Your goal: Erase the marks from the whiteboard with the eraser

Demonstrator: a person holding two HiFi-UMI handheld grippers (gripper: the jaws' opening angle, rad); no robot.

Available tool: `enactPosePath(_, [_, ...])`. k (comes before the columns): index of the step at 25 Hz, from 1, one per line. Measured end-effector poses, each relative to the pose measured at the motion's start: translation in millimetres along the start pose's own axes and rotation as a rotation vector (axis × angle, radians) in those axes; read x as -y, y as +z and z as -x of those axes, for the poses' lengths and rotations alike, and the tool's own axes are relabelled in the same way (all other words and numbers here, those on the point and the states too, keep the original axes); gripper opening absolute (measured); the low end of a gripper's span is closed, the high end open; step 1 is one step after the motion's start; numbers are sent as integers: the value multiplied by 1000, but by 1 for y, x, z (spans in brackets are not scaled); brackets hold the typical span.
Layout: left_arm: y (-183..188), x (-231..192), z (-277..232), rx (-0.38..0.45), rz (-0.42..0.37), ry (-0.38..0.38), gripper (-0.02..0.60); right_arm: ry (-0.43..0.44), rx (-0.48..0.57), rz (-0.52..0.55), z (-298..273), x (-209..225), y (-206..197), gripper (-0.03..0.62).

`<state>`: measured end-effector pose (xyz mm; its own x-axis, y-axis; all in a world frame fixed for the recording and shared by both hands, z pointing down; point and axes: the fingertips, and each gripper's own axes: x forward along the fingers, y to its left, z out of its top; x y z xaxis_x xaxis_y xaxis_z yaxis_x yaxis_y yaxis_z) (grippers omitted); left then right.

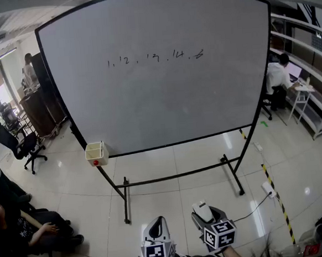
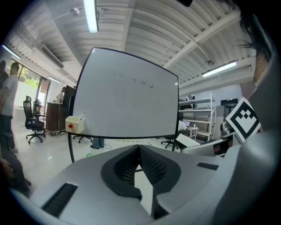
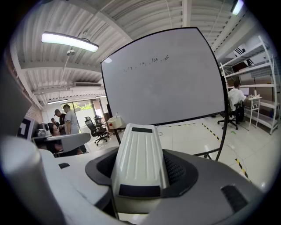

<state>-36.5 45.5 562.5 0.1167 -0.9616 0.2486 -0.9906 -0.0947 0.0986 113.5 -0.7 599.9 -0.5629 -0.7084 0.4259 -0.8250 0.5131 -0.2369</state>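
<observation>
One eraser (image 3: 139, 162), white, clamped lengthwise in the right gripper (image 1: 208, 218), held low and well apart from the whiteboard (image 1: 164, 97). Faint marks (image 1: 155, 57) in a row near the board's top. Left gripper (image 2: 139, 151) just beside the right, jaws together with nothing between. Between grippers and board, the stand's crossbar (image 1: 176, 176) over tiled floor (image 1: 155, 200). Small box (image 1: 95, 153) at the board's lower left corner; office chair (image 1: 19, 146) farther left, seated person (image 1: 276, 77) far right.

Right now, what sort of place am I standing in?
Probably an open-plan office or workshop floor. A free-standing whiteboard stands on a shiny tiled floor, a black office chair sits at the left, and white metal shelving runs along the right beside a person seated at a desk.
</observation>
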Motion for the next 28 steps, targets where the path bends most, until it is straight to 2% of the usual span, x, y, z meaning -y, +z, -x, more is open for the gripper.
enactPosePath(4, [7,-10,-15,6,14,42,-15,-36,144,47,-27,49,89,288])
enactPosePath(8, [21,-22,-46,47,-6,51,-15,-78,329,98,-50,96,220,287])
enactPosePath(12, [33,-32,-94,63,-8,28,-15,-171,476,240,-77,134,366,287])
enactPosePath(15, [46,-45,-144,61,-26,-4,-15,-302,524,380,-102,161,473,287])
enactPosePath(18, [81,-67,-196,81,-33,-30,-15,-403,511,443,-126,186,557,287])
enactPosePath(21, [126,-86,-244,157,-51,-46,-15,-450,525,404,-141,209,610,287])
enactPosePath(23, [145,-93,-273,181,-58,-60,-15,-473,550,358,-145,220,627,287])
enactPosePath(26, [155,-98,-297,175,-57,-76,-15,-551,550,336,-152,222,629,287])
enactPosePath(28, [153,-102,-305,161,-39,-73,-15,-573,543,365,-164,200,619,287])
